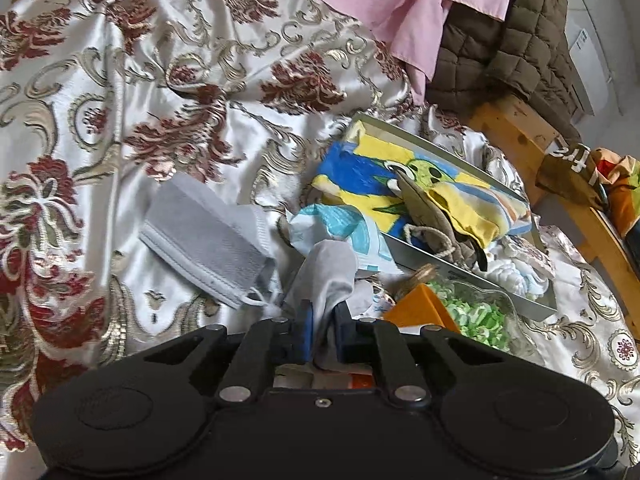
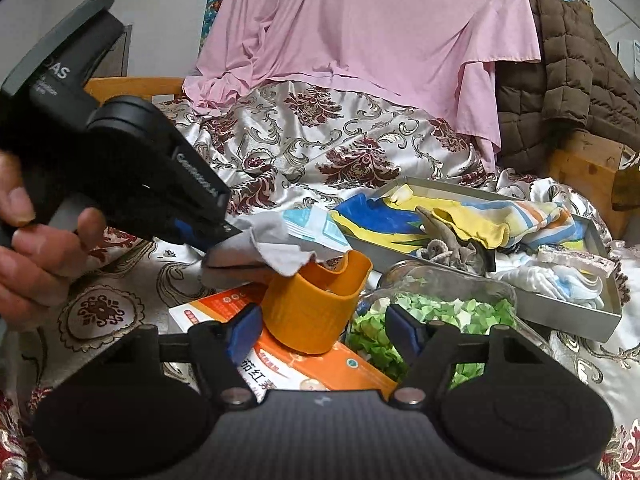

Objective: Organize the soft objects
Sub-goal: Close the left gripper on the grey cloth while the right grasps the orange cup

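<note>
Patterned satin bedspread (image 1: 160,92) covers everything, with the metal tray (image 2: 560,320) as anchor. Left of the tray, the left gripper (image 1: 322,312) has its jaws pinched on a grey cloth (image 1: 328,268) — likely headed for the tray's soft pile. Only the right wrist view shows the right gripper (image 2: 324,328), jaws spread around an orange cup (image 2: 316,304) without touching it.

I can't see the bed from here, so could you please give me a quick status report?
Left gripper shut on grey cloth. Right gripper open, holding nothing. Orange cup and glass jar crowd the tray.
</note>
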`<state>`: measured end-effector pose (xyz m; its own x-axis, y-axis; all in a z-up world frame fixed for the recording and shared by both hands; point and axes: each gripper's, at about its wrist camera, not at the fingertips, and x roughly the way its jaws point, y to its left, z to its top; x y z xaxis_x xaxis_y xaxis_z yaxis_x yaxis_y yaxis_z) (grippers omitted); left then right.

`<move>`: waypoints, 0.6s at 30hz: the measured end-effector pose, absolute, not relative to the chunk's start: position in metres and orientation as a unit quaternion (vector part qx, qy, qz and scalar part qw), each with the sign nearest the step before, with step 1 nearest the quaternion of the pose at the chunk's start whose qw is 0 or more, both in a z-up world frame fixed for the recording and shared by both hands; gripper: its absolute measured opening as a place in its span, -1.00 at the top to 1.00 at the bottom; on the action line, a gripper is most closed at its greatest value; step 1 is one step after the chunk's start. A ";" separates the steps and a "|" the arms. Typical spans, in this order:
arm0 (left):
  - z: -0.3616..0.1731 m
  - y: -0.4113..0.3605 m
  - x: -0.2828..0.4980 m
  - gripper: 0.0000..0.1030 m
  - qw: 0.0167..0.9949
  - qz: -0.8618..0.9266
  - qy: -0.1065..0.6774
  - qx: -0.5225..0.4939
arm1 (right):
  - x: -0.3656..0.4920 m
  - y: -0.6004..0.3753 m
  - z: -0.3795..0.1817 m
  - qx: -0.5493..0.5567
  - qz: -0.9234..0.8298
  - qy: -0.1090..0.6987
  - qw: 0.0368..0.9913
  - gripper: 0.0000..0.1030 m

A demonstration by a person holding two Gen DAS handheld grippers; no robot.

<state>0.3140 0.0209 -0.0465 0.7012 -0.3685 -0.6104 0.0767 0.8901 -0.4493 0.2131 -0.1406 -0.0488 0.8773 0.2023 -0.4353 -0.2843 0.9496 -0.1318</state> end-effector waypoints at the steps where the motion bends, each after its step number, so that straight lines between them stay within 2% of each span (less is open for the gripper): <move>1: -0.046 0.022 0.313 0.79 0.901 -0.121 0.365 -0.199 | 0.213 -0.140 -0.049 -0.098 0.126 0.212 0.964 -0.38; 7: -0.041 0.026 0.309 0.87 0.906 -0.104 0.361 -0.193 | 0.215 -0.136 -0.049 -0.104 0.134 0.211 0.963 -0.06; 14: -0.038 0.014 0.300 0.87 0.913 -0.106 0.354 -0.170 | 0.216 -0.138 -0.047 -0.094 0.137 0.212 0.963 0.21; 18: -0.036 0.010 0.297 0.90 0.917 -0.107 0.348 -0.166 | 0.216 -0.139 -0.046 -0.092 0.135 0.211 0.964 0.30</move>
<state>0.2970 0.0100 -0.0363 0.7353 -0.3106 -0.6023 0.0803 0.9225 -0.3776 0.2158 -0.1385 -0.0462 0.8743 0.2218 -0.4318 -0.2994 0.9466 -0.1200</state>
